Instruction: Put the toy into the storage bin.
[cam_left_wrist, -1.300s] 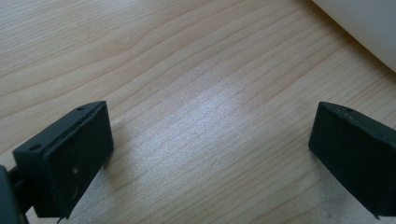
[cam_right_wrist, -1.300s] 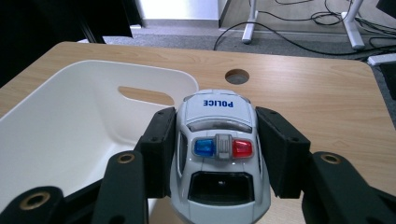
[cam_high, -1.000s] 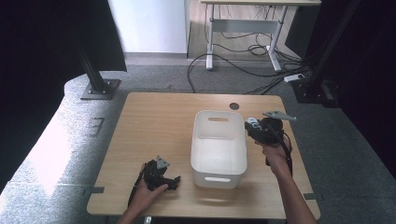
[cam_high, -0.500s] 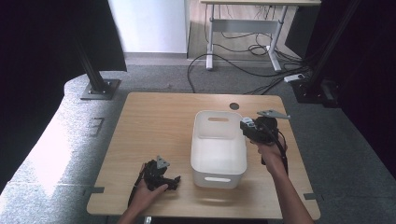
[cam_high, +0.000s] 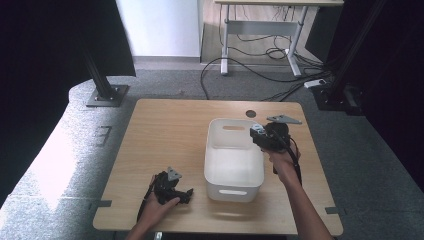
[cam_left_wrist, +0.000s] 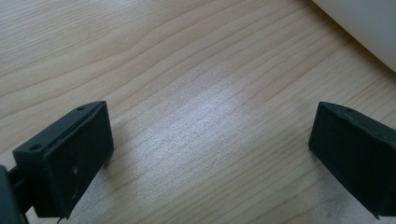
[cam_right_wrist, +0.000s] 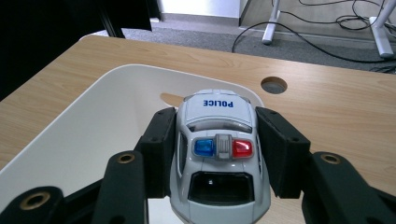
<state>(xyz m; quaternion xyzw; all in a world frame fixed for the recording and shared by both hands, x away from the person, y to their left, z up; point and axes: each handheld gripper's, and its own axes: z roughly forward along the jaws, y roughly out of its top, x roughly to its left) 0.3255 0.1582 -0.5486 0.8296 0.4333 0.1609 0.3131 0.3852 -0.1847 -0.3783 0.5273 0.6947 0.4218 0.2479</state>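
Right hand-held gripper (cam_right_wrist: 217, 154) is clamped on a toy police car (cam_right_wrist: 217, 158), one black pad flat against each side of the body. Car is white, red and blue light bar across the roof, "POLICE" in blue on the hood, reading upside down in the right gripper view, dark windscreen nearest the camera. Nose points away from the camera toward the far end of the white plastic bin (cam_right_wrist: 88, 140). Car is off the surface, held over the bin's right-hand rim: bin interior shows to the left and ahead of it, bare wood to the right. In the high view the right hand-held gripper (cam_high: 264, 136) sits at the bin's (cam_high: 233, 165) right wall near the far corner, grey three-cornered plate on top, cable trailing back along the forearm. Bin is rectangular with rounded corners and a slot handle in each short end, set right of centre on the wooden surface (cam_high: 165, 130); what shows of its inside is plain white. A round cable hole (cam_right_wrist: 274, 85) sits in the surface beyond the bin. Left hand-held gripper (cam_high: 184, 194) rests low on the surface at the near left, just beside the bin's near left corner. Its jaws stand wide apart with bare wood grain between them; edge of the bin (cam_left_wrist: 364, 23) is in the top right of the left gripper view.
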